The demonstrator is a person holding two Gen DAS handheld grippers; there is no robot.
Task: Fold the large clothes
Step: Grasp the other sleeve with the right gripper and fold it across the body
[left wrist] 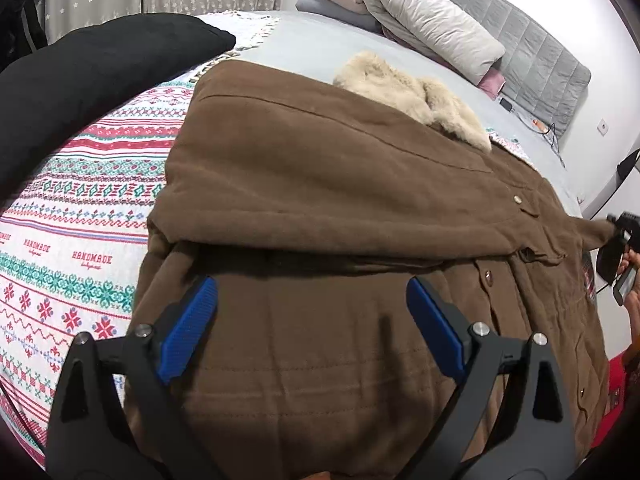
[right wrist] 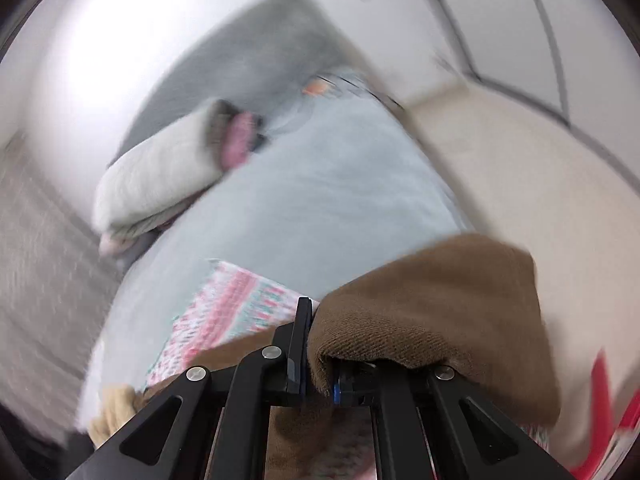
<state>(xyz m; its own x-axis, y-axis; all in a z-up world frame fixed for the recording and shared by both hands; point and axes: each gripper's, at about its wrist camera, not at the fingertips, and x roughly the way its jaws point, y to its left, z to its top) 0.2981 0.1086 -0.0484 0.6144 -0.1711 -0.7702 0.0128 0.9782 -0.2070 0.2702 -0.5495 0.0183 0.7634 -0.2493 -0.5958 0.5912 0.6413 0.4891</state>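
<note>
A large brown coat point(left wrist: 340, 208) with a beige fur collar point(left wrist: 416, 96) lies spread on the bed, one sleeve folded across its body. My left gripper point(left wrist: 312, 312) is open with blue pads, hovering just above the coat's lower part, holding nothing. My right gripper point(right wrist: 320, 360) is shut on a fold of the brown coat point(right wrist: 432, 312), which drapes over its right finger. In the left wrist view the right gripper point(left wrist: 618, 236) shows at the far right, pulling a corner of the coat taut.
A patterned red, green and white blanket point(left wrist: 80, 216) covers the bed under the coat. A black cushion point(left wrist: 100, 72) lies far left. Pillows point(left wrist: 424, 16) and a grey headboard point(left wrist: 540, 56) are at the back. The right wrist view is blurred by motion.
</note>
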